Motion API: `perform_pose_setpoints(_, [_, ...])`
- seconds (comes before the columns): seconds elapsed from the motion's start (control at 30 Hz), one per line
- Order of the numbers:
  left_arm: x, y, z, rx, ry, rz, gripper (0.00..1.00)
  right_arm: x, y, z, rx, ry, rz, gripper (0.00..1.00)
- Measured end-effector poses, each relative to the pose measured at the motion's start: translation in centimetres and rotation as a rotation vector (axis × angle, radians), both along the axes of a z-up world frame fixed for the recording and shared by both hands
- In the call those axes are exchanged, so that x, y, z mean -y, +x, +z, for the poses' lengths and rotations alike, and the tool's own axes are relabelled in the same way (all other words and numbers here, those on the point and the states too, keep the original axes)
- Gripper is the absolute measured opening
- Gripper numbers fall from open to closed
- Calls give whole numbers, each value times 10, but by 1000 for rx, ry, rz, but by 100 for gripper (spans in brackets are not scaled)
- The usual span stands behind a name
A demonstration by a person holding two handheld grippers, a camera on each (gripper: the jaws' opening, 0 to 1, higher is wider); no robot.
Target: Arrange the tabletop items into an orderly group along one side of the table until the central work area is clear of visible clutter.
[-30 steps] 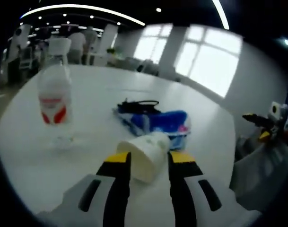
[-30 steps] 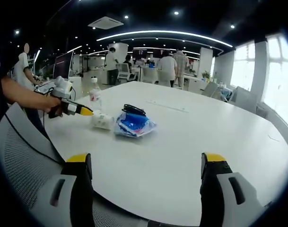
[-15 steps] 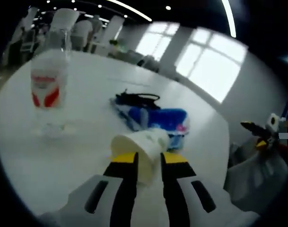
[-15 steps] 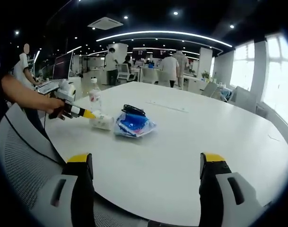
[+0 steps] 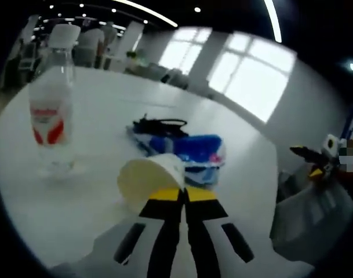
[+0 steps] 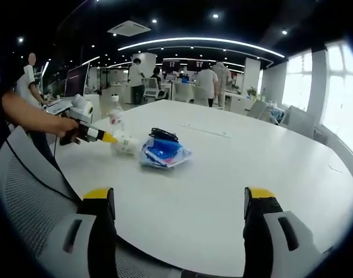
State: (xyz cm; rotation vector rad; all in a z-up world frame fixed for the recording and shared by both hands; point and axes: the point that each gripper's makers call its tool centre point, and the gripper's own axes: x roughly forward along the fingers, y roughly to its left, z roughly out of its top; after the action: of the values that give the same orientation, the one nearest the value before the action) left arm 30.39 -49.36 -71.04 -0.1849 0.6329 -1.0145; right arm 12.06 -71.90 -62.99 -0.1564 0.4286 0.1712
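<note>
The left gripper (image 5: 183, 194) is clamped on the rim of a tipped white paper cup (image 5: 148, 179) near the round white table's (image 6: 234, 168) edge — just beside a crinkly blue packet (image 5: 195, 152); a clear plastic bottle (image 5: 50, 104) stands apart. The right gripper (image 6: 179, 200) hangs wide open over bare tabletop.

Office background, right gripper view. Mesh chair back (image 6: 31, 191) at 8 o'clock, just beside table edge. Monitor (image 6: 77, 79) at 10 o'clock. Several people (image 6: 214, 81) standing at 12 o'clock among desks, well beyond table. Curved ceiling light strip (image 6: 205, 41) above. Bright windows (image 6: 344, 87) at 2–3 o'clock. Air-conditioning vent (image 6: 128, 28) at 11 o'clock.
</note>
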Motion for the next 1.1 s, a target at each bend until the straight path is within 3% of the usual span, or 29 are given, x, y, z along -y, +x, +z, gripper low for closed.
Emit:
perform_pose_setpoints(0.3, [3, 4, 16, 83, 84, -84, 0, 0, 0, 0, 2, 0, 1, 92])
perform_pose_setpoints(0.4, [0, 10, 17, 131, 171, -123, 0, 0, 0, 0, 3, 0, 2, 91])
perform_pose_setpoints(0.57, [4, 20, 28, 163, 222, -167, 0, 0, 0, 0, 3, 3, 3, 91])
perform_pose_setpoints(0.67, [1, 26, 26, 192, 311, -212, 0, 0, -1, 0, 3, 4, 2, 91])
perform_pose_setpoints(1.1, [2, 44, 33, 244, 459, -343, 0, 1, -1, 0, 1, 1, 0, 91])
